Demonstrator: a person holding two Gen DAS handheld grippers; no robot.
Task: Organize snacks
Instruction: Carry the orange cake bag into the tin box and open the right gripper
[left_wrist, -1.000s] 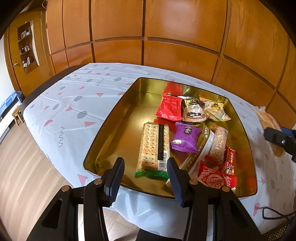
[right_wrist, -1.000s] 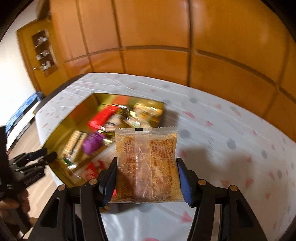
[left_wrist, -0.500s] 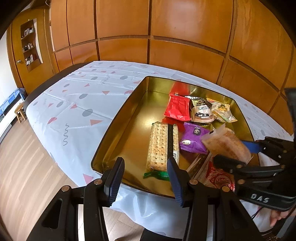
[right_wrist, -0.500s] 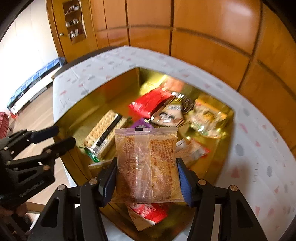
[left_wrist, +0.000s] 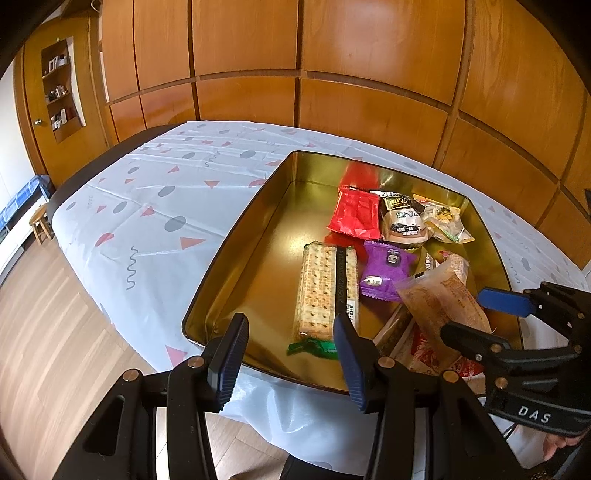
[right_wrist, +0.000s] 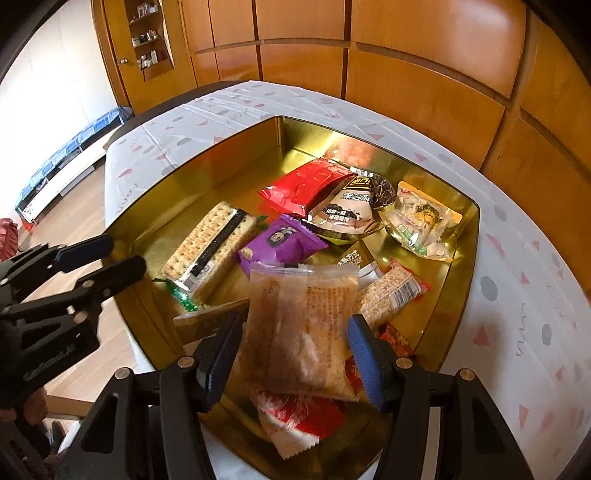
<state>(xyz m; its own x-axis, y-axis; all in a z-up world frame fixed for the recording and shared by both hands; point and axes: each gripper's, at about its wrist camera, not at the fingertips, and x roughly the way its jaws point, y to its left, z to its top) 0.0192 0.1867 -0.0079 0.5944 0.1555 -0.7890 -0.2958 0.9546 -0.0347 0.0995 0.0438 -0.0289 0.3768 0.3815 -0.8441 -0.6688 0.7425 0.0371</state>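
Note:
A gold tin tray (left_wrist: 258, 236) (right_wrist: 207, 177) holds several snacks: a cracker pack (left_wrist: 327, 286) (right_wrist: 210, 245), a purple packet (left_wrist: 386, 267) (right_wrist: 282, 242), a red packet (left_wrist: 354, 216) (right_wrist: 306, 182). My right gripper (right_wrist: 295, 352) stands over the tray's near right corner. Its jaws have widened and the clear brown snack packet (right_wrist: 303, 328) (left_wrist: 439, 299) lies tilted between them, blurred, seemingly slipping out. My left gripper (left_wrist: 290, 354) is open and empty at the tray's near edge, just before the cracker pack.
The tray sits on a table with a white patterned cloth (left_wrist: 155, 206). A wooden panelled wall (left_wrist: 369, 74) stands behind. Wooden floor (left_wrist: 44, 332) lies to the left of the table edge.
The right gripper carried the brown packet from the table over the tray, lowered it, and its jaws have spread. The left gripper stayed open, drifting slightly.

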